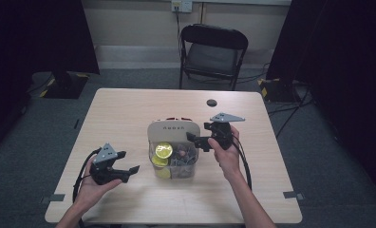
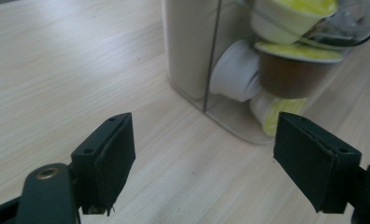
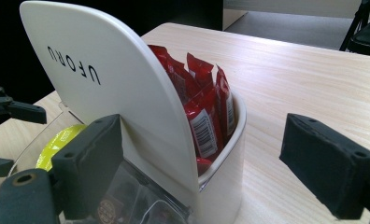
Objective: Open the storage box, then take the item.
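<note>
A: What sits at the middle of the high view?

B: A cream organiser (image 1: pixel 173 129) on the wooden table (image 1: pixel 124 114), with a clear front bin (image 1: pixel 174 164). That bin holds small capsule cups; in the left gripper view, upper right, you see yellow-lidded capsules (image 2: pixel 297 51) stacked with a white cup (image 2: pixel 234 72) lying on its side.

A: And behind the cream panel?

B: Red sachets (image 3: pixel 206 112) standing upright in the rear compartment, packed against the panel, seen at the centre of the right gripper view.

A: The grippers?

B: The left gripper (image 1: pixel 129 171) is at lower left of the high view, near the bin and apart from it, jaws spread with bare table between them. The right gripper (image 1: pixel 192 138) is just right of the organiser's top, jaws wide apart; in its own view one jaw lies across the panel's near edge and the other over open table. I cannot tell if it touches.

A: Anything else around?

B: A dark round disc (image 1: pixel 211 102) on the table's far side, and a black folding chair (image 1: pixel 212 54) beyond it, at upper centre. Nothing lies between the left gripper and the bin.
</note>
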A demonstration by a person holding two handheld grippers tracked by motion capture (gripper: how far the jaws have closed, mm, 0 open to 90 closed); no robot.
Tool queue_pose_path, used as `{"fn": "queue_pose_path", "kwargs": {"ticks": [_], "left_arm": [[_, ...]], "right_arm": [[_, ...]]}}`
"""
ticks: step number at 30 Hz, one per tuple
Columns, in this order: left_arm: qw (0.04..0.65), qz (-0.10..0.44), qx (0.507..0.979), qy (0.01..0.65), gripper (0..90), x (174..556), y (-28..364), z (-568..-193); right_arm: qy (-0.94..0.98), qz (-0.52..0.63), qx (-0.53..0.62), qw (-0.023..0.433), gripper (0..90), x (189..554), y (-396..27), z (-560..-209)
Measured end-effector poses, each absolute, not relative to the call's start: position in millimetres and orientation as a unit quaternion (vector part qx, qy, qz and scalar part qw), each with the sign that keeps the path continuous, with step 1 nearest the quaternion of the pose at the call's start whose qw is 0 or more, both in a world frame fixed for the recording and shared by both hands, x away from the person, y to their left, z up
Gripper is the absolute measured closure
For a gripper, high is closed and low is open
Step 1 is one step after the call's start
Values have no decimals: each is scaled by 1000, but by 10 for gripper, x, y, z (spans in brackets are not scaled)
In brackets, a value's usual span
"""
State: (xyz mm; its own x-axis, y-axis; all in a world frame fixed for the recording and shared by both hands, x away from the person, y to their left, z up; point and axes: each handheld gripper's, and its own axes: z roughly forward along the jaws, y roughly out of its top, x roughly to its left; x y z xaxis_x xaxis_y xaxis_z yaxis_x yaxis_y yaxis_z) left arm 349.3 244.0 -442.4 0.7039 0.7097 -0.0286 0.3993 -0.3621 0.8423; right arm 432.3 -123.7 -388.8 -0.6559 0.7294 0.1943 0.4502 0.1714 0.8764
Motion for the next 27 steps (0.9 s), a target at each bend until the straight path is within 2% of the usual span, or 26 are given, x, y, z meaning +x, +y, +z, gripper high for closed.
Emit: {"fn": "queue_pose_path", "kwargs": {"ticks": [27], "left_arm": [[496,155,794,316,255,3433,2284,-4185]], "right_arm": [[752,512,392,134,120,4333,-1252,-3893]]}}
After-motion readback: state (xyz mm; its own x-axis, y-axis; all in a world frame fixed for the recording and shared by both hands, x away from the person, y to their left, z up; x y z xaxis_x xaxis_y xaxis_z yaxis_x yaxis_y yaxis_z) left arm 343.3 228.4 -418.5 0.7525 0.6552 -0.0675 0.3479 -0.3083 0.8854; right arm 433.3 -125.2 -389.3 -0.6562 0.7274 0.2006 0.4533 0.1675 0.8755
